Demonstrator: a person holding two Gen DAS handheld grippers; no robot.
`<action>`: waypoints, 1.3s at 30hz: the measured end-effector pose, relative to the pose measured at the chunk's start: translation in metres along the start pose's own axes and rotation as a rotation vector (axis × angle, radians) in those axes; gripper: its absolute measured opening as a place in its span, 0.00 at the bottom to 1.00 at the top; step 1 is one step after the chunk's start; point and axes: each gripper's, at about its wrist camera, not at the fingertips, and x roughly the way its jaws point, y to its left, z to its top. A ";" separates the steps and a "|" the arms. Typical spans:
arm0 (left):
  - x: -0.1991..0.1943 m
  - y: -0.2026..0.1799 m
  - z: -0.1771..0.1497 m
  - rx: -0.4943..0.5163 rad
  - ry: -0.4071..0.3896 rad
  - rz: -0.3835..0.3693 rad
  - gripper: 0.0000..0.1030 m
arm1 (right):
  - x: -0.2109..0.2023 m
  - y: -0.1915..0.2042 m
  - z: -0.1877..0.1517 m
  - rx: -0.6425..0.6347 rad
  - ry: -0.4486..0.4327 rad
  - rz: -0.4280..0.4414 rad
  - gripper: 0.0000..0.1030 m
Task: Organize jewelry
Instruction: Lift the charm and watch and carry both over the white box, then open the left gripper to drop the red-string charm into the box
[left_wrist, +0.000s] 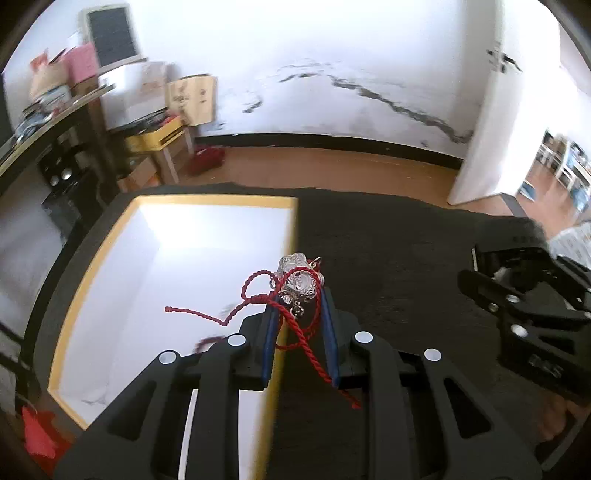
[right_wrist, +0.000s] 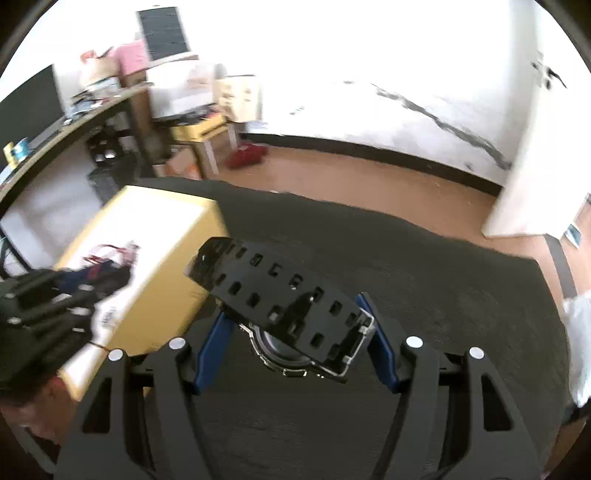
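My left gripper (left_wrist: 297, 299) is shut on a silver lock-shaped pendant (left_wrist: 298, 280) with a red cord (left_wrist: 295, 332) that dangles over the right rim of a yellow box (left_wrist: 88, 273) with a white inside. My right gripper (right_wrist: 297, 321) is shut on a black watch (right_wrist: 280, 295); its strap sticks out forward and left above the dark table mat (right_wrist: 406, 266). The yellow box (right_wrist: 166, 280) lies left of the watch. The right gripper (left_wrist: 524, 295) shows at the right in the left wrist view, and the left gripper (right_wrist: 55, 295) shows blurred over the box.
A red cloth (left_wrist: 37, 435) lies at the box's near left corner. The dark mat (left_wrist: 399, 251) covers the table right of the box. A cluttered desk (left_wrist: 55, 110) and boxes stand at the back left, with a white wall and wooden floor behind.
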 end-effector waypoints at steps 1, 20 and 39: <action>0.000 0.013 -0.001 -0.021 0.004 0.013 0.22 | 0.000 0.015 0.005 -0.017 -0.006 0.017 0.63; 0.033 0.150 -0.041 -0.193 0.122 0.170 0.22 | 0.048 0.180 0.017 -0.175 0.046 0.147 0.63; 0.043 0.153 -0.047 -0.184 0.148 0.170 0.22 | 0.081 0.194 0.013 -0.180 0.081 0.132 0.63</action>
